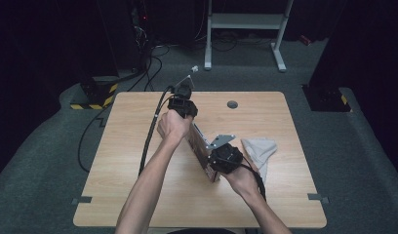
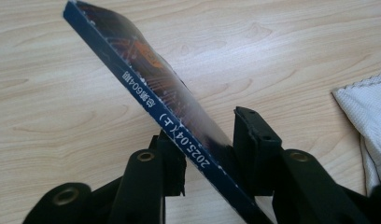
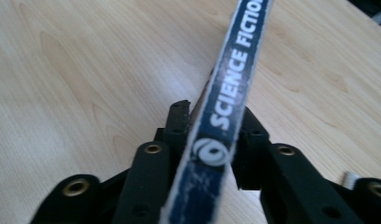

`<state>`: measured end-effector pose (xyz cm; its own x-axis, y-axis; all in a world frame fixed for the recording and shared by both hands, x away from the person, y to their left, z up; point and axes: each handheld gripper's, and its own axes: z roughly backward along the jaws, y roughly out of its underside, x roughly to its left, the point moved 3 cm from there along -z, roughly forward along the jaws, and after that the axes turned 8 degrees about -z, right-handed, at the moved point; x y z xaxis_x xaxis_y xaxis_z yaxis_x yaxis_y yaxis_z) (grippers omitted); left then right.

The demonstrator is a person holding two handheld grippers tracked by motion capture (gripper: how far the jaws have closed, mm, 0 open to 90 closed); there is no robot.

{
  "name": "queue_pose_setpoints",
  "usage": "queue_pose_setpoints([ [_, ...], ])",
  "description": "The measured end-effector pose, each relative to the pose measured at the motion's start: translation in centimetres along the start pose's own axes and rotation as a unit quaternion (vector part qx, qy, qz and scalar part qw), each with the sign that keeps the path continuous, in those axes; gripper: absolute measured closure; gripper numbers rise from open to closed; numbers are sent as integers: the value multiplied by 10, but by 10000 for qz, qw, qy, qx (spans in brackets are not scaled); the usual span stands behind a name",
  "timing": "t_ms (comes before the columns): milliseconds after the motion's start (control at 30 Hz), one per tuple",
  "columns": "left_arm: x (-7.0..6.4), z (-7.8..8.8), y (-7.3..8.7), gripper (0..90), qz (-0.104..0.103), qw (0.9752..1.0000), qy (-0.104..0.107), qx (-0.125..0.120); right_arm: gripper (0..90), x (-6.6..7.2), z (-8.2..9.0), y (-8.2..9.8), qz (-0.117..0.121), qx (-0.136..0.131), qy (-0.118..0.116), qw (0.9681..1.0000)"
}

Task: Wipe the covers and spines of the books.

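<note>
A pale wooden table (image 1: 153,195) stands on grey carpet in a dark room. Nearest, the right gripper (image 1: 217,161) has its jaws part-open around the spine of a magazine (image 1: 203,148), apparently not pinching it. The magazine's long axis runs from about five o'clock up to eleven o'clock, standing on edge between both tools. Farther off, the left gripper (image 1: 183,108) straddles the other end, jaws narrowed to the covers. A grey cloth (image 1: 259,148) lies at three o'clock.
</note>
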<state>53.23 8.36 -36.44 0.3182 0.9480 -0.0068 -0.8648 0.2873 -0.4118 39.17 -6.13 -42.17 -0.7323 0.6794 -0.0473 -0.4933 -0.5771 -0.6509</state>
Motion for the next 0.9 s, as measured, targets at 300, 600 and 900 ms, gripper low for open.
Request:
queue_pose_setpoints([
  [300, 3, 3, -4, 706, 4, 9998, 179, -76, 446, -1, -11, 7, 57, 129, -122, 9998],
  [600, -1, 11, -9, 763, -97, 9993, 308, -199, 363, -7, -19, 25, 244, 520, -412, 9975],
  [900, -4, 16, -5, 840, -1047, 9943, -195, -10, 418, -36, -28, 49, 79, 913, -127, 9957],
])
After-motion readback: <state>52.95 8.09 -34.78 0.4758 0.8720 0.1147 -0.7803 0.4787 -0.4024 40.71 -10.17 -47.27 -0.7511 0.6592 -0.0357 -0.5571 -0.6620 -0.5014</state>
